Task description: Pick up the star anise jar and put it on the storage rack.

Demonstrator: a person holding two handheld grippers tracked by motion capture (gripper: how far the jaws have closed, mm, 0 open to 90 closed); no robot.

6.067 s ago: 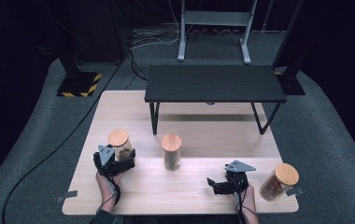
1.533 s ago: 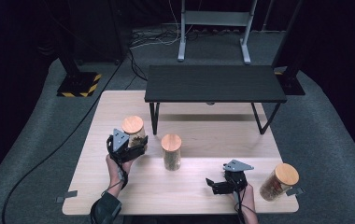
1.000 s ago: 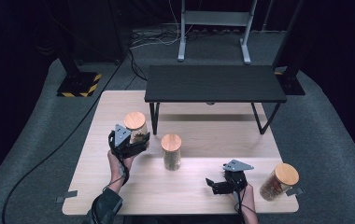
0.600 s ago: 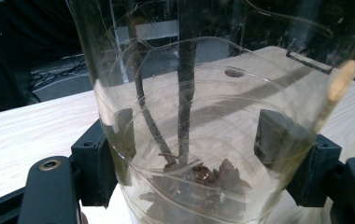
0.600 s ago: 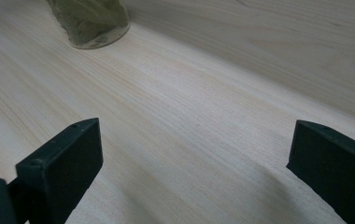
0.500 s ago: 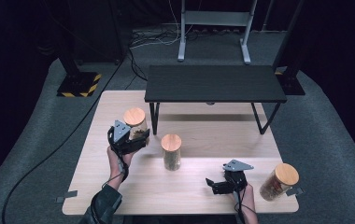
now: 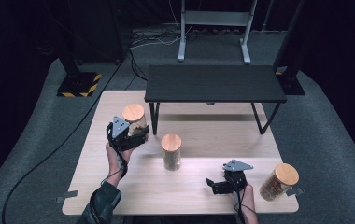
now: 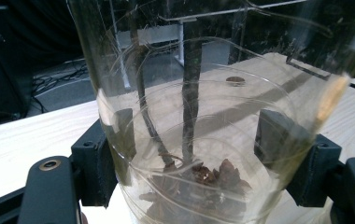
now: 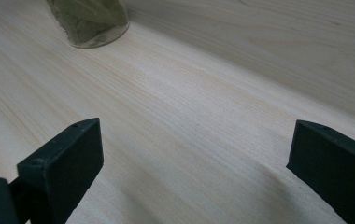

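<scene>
Jar (image 7: pixel 135 120) with a cork lid sits clamped in the left tongs (image 7: pixel 130 138), glass squeezed between both black jaws, dried brown bits lying in its bottom (image 8: pixel 203 179) right between the pads. It looks lifted, tilted a touch, carried up near the front leg of the black shelf (image 7: pixel 215 83) that stands just ahead of those tongs. Looks like the shelf is where it is headed, though that is my read, not a certainty.

Right tongs (image 7: pixel 223 183) wait low over the wooden table (image 7: pixel 203 205), jaws spread wide with nothing between them, bare wood under them. Just to their outer side stands a second corked jar (image 7: pixel 278 181), untouched. A third jar (image 7: pixel 171 151) stands between the two tongs, its base showing ahead of the right jaws (image 9: pixel 90 21).

So the tally: one jar picked up and on its way, not yet set down; two more on the table waiting. Early days, with most of the moving to come.
</scene>
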